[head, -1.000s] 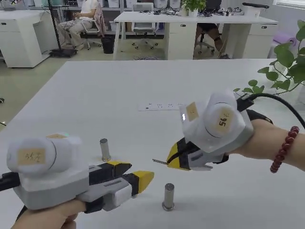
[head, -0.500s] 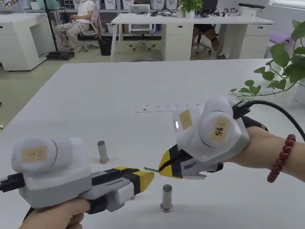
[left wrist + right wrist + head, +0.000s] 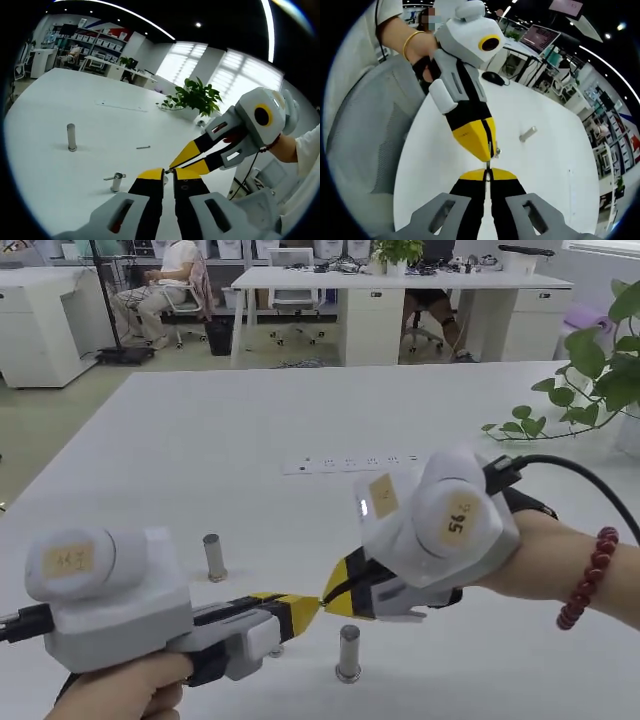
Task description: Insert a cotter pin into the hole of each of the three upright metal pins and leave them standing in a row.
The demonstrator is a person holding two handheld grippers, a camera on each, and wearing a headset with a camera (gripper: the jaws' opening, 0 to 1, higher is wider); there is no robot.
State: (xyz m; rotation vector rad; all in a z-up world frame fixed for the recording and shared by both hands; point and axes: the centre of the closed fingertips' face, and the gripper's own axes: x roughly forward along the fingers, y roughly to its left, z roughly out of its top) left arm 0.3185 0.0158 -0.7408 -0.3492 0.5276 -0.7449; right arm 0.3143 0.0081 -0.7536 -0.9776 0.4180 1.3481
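Two grippers are seen tip to tip over the table point(image 3: 250, 430) in the head view: left gripper point(image 3: 303, 608), right gripper point(image 3: 333, 598). A back pin point(image 3: 213, 557) and a front pin point(image 3: 348, 653) are stood upright, well apart.

Left gripper view: its jaws are pressed together. A fitted pin point(image 3: 116, 182) is crossed by a cotter pin. A loose cotter pin point(image 3: 143, 147) is laid flat beyond.

Right gripper view: a held cotter pin point(image 3: 489, 162) is pinched in its jaws, far end at the left tips; grip there cannot be told.

The upright pins point(image 3: 348, 652) are dull metal, the table point(image 3: 250, 430) smooth matt white.
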